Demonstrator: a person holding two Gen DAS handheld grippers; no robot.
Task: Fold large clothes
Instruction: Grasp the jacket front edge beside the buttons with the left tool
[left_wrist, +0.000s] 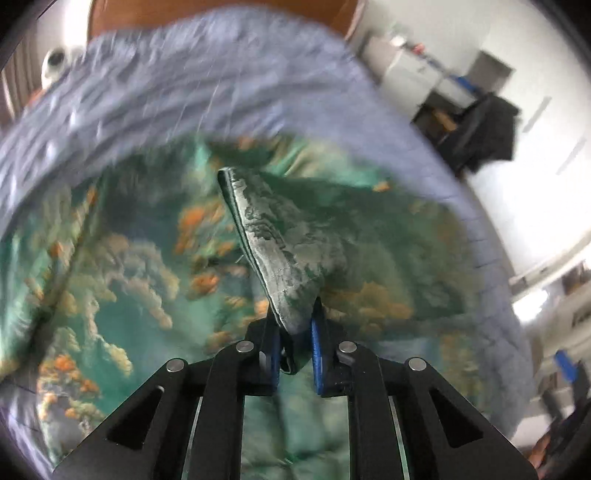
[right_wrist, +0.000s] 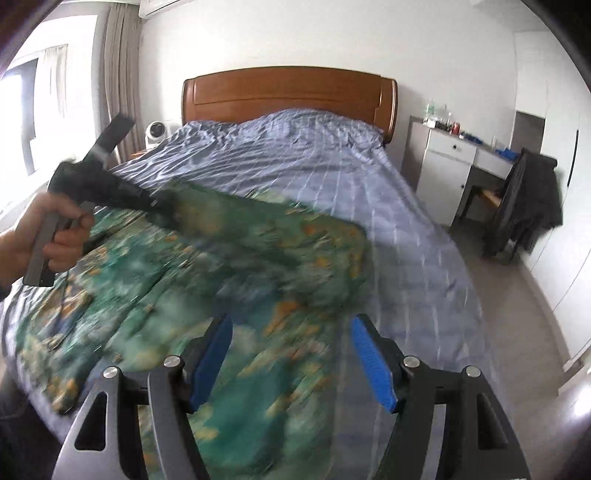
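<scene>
Pinched between the blue pads of the left hand-held gripper (left_wrist: 295, 332), a hemmed corner of the green printed garment (left_wrist: 280, 251) lifts off the bed (right_wrist: 332, 155), likely to carry a fold across; the rest lies spread there; the right hand-held gripper (right_wrist: 291, 354) hovers above it, tilted down, jaws apart, empty; the person's hand (right_wrist: 48, 236) grips the left handle.

My left wrist view looks steeply down, close over the green printed garment (left_wrist: 155, 258) on the bed (left_wrist: 184, 74). My right wrist view stands farther back, facing the headboard (right_wrist: 288, 92). Both share garment and bedspread.
</scene>
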